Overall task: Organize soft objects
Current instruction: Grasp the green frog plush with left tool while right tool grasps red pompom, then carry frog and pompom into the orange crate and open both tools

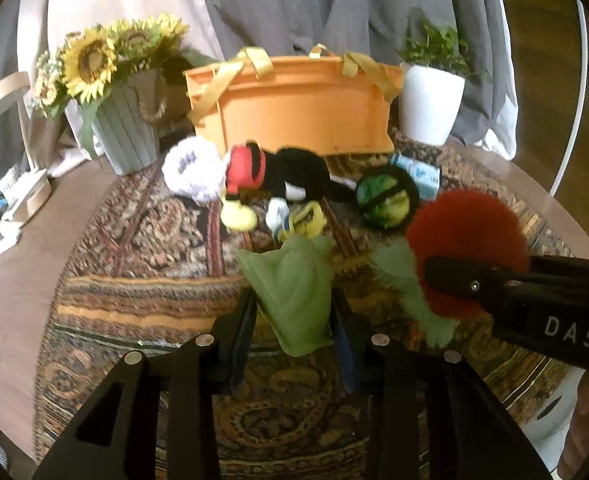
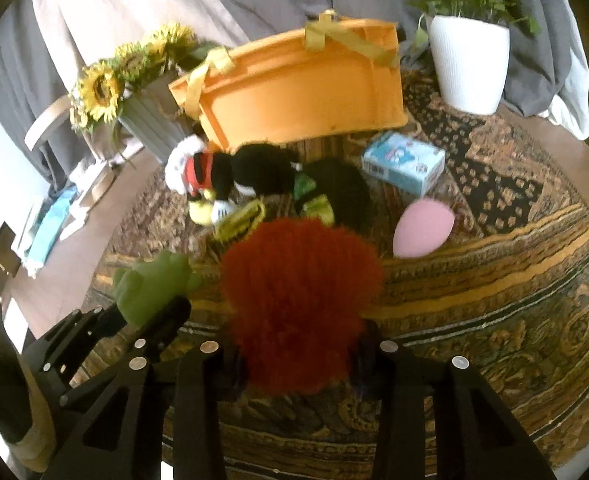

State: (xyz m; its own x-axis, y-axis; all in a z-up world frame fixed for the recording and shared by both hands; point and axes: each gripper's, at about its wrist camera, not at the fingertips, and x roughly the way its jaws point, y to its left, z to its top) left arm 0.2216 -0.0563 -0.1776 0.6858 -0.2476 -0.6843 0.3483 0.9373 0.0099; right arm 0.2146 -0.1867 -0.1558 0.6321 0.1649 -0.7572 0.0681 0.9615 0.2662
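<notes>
My left gripper [image 1: 292, 312] is shut on a green soft toy [image 1: 294, 292], held above the patterned cloth; it also shows in the right wrist view [image 2: 150, 288]. My right gripper [image 2: 298, 356] is shut on a fluffy red pompom toy [image 2: 298, 300], seen at right in the left wrist view [image 1: 470, 232]. An orange basket [image 1: 306, 108] with yellow handles stands at the back. In front of it lie a black, red and white plush [image 1: 278, 176], a green and black ball [image 1: 386, 200] and a pink egg-shaped toy [image 2: 422, 228].
A sunflower pot [image 1: 122, 128] stands back left, a white plant pot [image 1: 430, 104] back right. A light blue box [image 2: 406, 164] lies near the basket. A yellow-green small item [image 1: 306, 220] lies by the plush. The patterned cloth [image 1: 134, 280] covers a round wooden table [image 1: 10, 300].
</notes>
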